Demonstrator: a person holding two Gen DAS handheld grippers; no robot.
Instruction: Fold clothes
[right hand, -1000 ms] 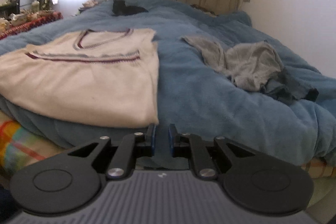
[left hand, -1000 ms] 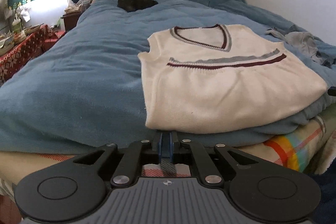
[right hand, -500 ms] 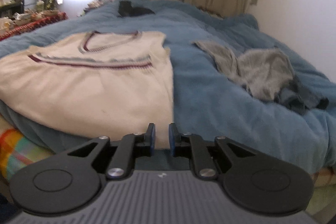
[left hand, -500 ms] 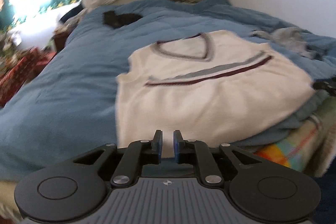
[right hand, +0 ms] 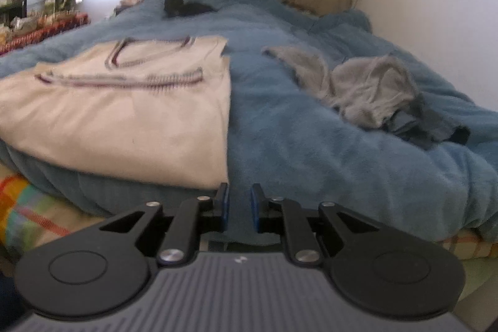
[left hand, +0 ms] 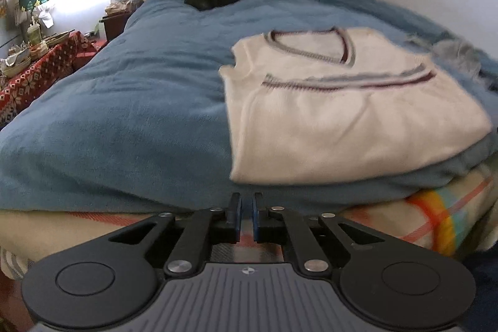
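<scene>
Both grippers hang off the near edge of the bed (left hand: 93,114) with nothing in them. The left gripper (left hand: 247,215) has swung across and back: half a second ago it pointed at the vest's middle, and now it points again at the near edge just left of the vest (left hand: 342,114). Its jaws are closing, a thin gap between them and no cloth in it. The right gripper (right hand: 238,207) has barely shifted and sits at the vest's near right corner; its jaws are opening, with a clear gap and nothing between them.

The vest lies flat, apparently folded, on the blanket (right hand: 295,145) at the near edge. A crumpled grey garment (right hand: 367,89) lies toward the right edge, untouched. Judging by this, the vest looks finished and the grey piece comes next.
</scene>
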